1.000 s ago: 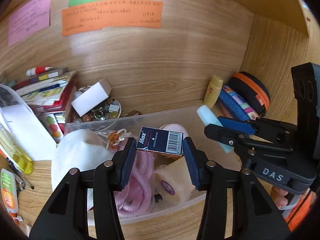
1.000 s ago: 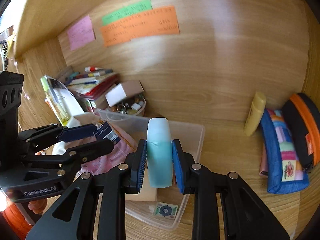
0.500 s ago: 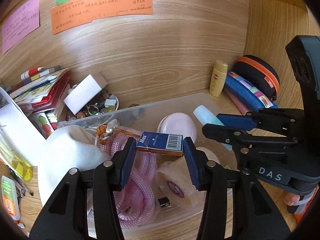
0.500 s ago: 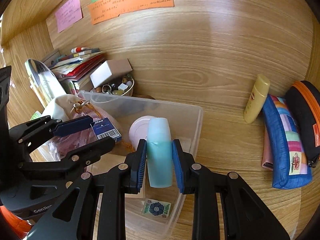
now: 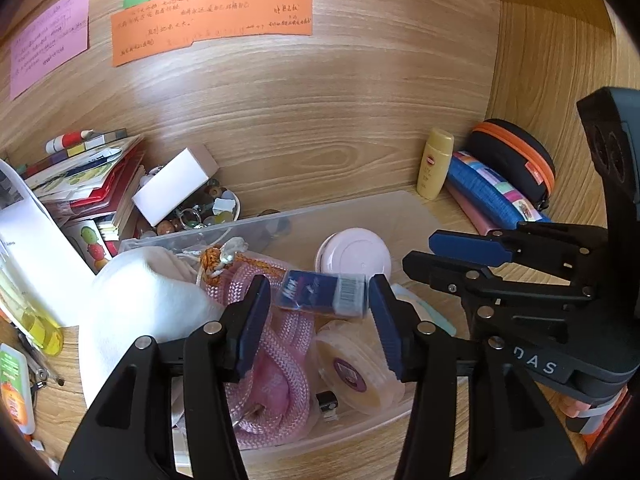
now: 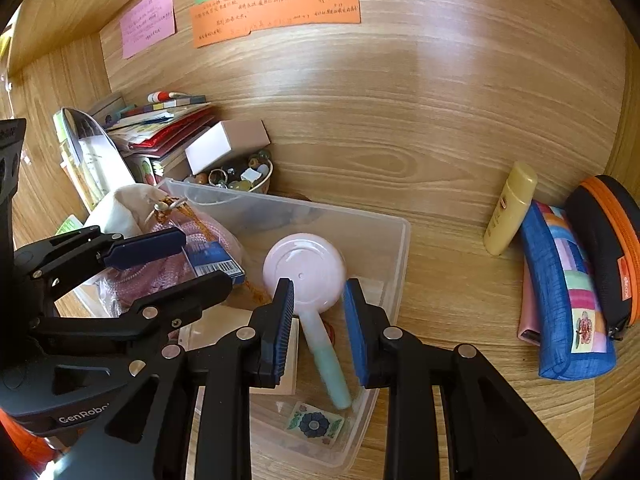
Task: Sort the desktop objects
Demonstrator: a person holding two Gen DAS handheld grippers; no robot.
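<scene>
A clear plastic bin [image 6: 400, 240] [image 5: 400, 204] sits on the wooden desk. My left gripper [image 5: 318, 308] is open above it; the dark blue staple box [image 5: 320, 290] [image 6: 216, 260] appears blurred between the jaws, no longer clamped. My right gripper [image 6: 318, 316] is open over the bin's right end. The light teal tube [image 6: 330, 368] lies blurred in the bin below its jaws. The bin also holds a pink round lid [image 6: 304, 268], a pink rope [image 5: 276, 356], a tape roll [image 5: 352, 368] and a white cloth bag [image 5: 140, 304].
A yellow bottle [image 6: 510, 208], a blue patchwork pencil case [image 6: 568, 300] and a black-orange pouch [image 6: 608, 248] lie right of the bin. A bowl of beads [image 6: 236, 178], a white box [image 6: 228, 144] and stacked books [image 6: 160, 128] are behind left. Sticky notes [image 6: 276, 4] hang on the back wall.
Both grippers opened. The teal tube left the right jaws and dropped into the bin. The staple box came free of the left jaws and is falling over the bin.
</scene>
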